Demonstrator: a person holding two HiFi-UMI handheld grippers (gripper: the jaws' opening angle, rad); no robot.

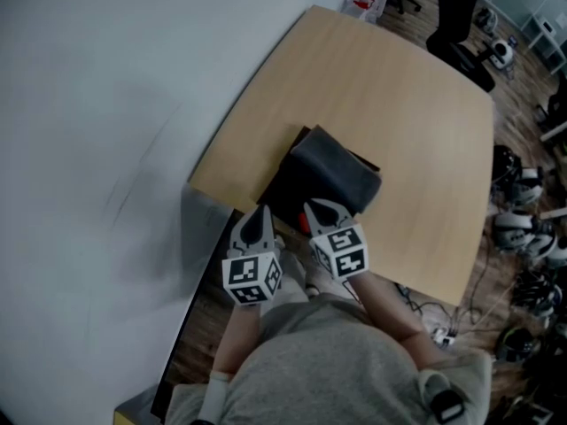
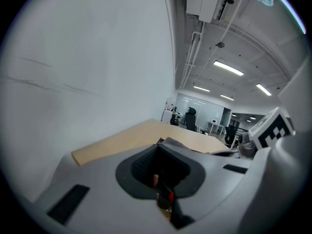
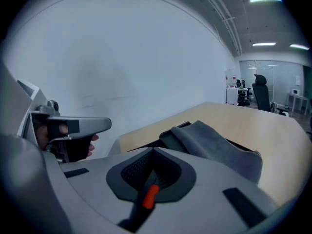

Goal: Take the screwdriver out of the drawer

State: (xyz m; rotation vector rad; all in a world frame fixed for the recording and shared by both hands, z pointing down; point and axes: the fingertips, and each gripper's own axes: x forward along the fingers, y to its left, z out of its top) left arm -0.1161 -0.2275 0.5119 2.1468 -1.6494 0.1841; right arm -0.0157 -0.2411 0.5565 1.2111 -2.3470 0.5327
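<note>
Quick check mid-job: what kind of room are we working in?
Probably an open office or lab: a wooden table beside a plain white wall, black office chairs further back, and overhead strip lights.

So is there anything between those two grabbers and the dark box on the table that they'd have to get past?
Yes: a grey cloth lies draped over the black box, covering most of it. Nothing else visible stands between it and the left gripper or the right gripper, both shut. No screwdriver shows.
</note>
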